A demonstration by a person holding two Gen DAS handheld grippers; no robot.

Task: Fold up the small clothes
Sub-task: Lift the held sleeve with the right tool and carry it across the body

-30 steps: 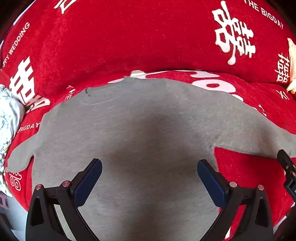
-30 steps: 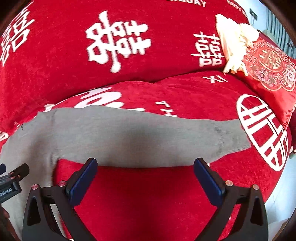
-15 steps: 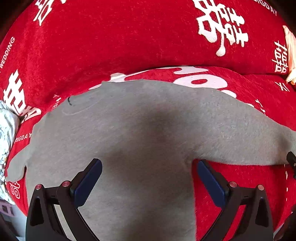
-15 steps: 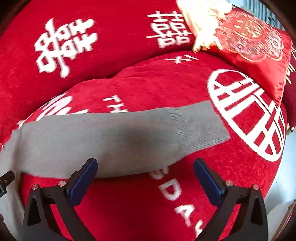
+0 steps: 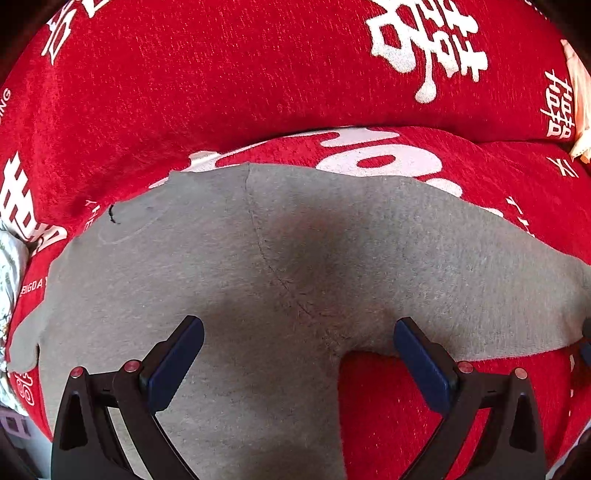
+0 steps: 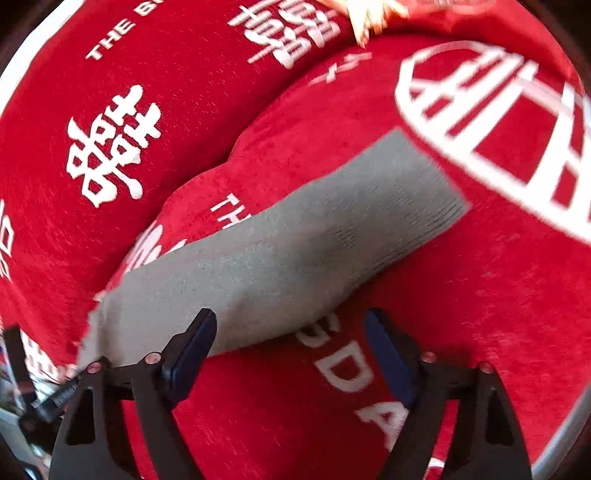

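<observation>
Grey sweater lies flat on a red sofa cover, filling the middle and lower part of the left wrist view. Its lower hem is cut off by the frame bottom; one sleeve end sits at far left, the other runs out at the right edge. Right wrist view is motion-blurred: the ribbed cuff points to the upper right.

Left hand-held gripper is wide open above the sweater body near the armpit, gripping nothing. Right hand-held gripper has just been closing but is still apart; only the sleeve's lower edge sits between its jaws, unpinched.

White print on the cover is partly readable: "THE", "BIGDA", "SDA", plus double-happiness characters. A cream tassel is cropped at top.
</observation>
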